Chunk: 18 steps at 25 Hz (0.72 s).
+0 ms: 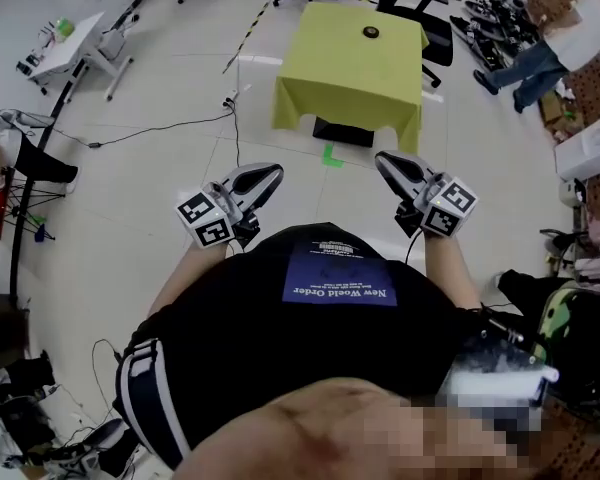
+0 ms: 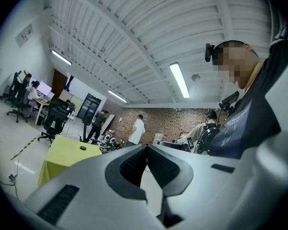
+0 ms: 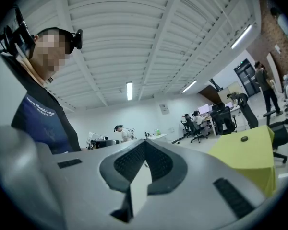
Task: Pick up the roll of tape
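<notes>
A small dark roll of tape lies on the yellow-clothed table ahead of me, near its far side. I hold both grippers level in front of my body, over the floor and well short of the table. The left gripper is shut with nothing in it, and so is the right gripper. In the left gripper view the shut jaws point past the table, where the tape shows as a dark spot. In the right gripper view the tape sits on the table, right of the shut jaws.
A black office chair stands behind the table and a dark box under it. A green mark is on the floor in front. Cables run across the floor at left near a white desk. A person stands at right.
</notes>
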### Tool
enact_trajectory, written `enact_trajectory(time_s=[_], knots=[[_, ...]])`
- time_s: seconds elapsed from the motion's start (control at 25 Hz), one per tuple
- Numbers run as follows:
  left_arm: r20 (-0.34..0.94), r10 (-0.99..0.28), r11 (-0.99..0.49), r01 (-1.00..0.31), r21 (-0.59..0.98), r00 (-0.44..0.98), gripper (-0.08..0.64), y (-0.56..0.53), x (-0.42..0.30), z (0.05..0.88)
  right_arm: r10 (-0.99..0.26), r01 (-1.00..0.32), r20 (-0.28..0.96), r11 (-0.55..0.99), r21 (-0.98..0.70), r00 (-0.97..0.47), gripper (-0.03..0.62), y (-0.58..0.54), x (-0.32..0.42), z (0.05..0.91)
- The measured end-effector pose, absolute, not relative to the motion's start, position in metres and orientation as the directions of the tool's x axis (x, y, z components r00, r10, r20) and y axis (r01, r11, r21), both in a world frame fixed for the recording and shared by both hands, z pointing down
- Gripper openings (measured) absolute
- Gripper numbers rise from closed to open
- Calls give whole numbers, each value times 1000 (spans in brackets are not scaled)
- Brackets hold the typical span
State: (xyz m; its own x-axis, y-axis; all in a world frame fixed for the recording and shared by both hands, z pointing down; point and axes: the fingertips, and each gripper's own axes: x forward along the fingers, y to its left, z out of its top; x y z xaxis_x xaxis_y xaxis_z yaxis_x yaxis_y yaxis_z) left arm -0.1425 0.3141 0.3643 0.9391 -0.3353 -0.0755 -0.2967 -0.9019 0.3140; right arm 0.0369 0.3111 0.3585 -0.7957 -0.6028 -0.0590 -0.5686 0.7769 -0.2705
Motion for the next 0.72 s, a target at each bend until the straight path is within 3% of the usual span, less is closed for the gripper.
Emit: enact_trajectory(time_s=[0.72], knots=[[-101, -71, -954, -38, 299, 992, 5, 83, -97, 382, -795, -769, -12, 591, -245, -607, -14, 126, 81, 360]])
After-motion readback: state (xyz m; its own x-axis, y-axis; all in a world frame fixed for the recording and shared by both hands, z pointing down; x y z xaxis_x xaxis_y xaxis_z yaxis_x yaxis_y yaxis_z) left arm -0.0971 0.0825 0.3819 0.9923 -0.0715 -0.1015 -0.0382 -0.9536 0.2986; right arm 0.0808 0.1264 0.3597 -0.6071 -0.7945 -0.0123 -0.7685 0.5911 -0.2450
